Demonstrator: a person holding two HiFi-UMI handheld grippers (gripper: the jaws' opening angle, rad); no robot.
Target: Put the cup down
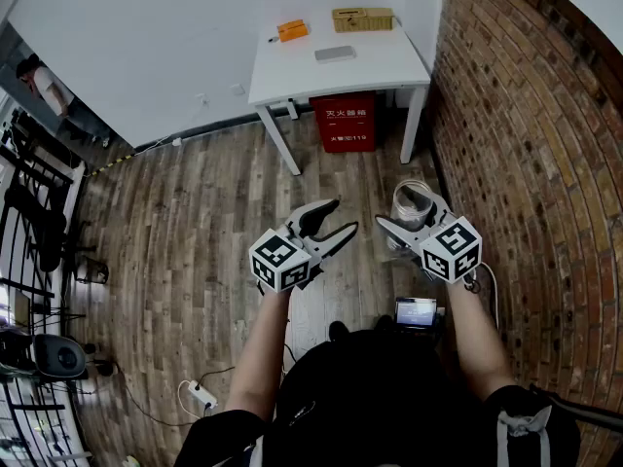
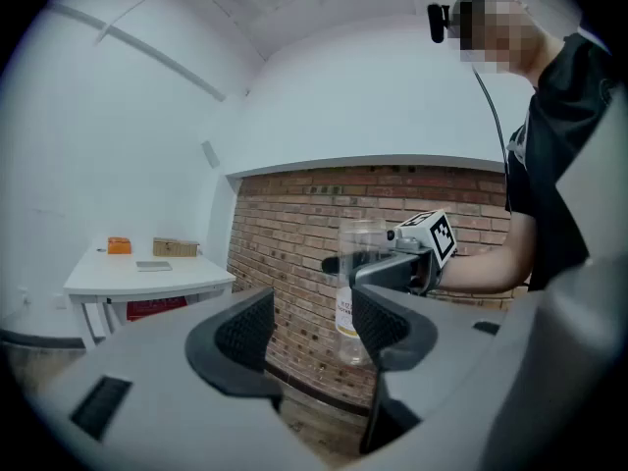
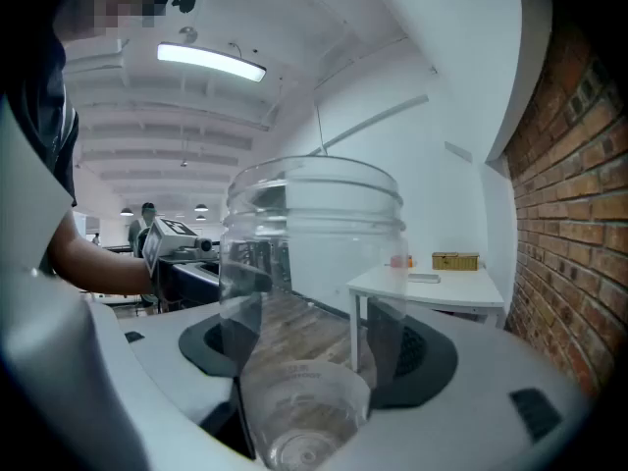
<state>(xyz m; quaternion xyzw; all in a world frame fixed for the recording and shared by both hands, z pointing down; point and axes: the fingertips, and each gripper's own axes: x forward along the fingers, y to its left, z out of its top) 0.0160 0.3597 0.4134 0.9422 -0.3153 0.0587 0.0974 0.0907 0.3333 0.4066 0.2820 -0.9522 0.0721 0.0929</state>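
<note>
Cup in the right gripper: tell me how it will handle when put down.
The cup looks thin, clear and empty, so it is probably light and easily crushed by the right gripper. Its smooth wall may slip in a loose grip. Tall for its base, it could tip if released tilted.

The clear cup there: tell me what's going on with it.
A person stands on a wooden floor with a gripper in each hand. The right gripper is shut on the clear cup and holds it upright in the air, so it has not been put down yet. The left gripper is open and empty beside it. A white table stands ahead by the brick wall.
</note>
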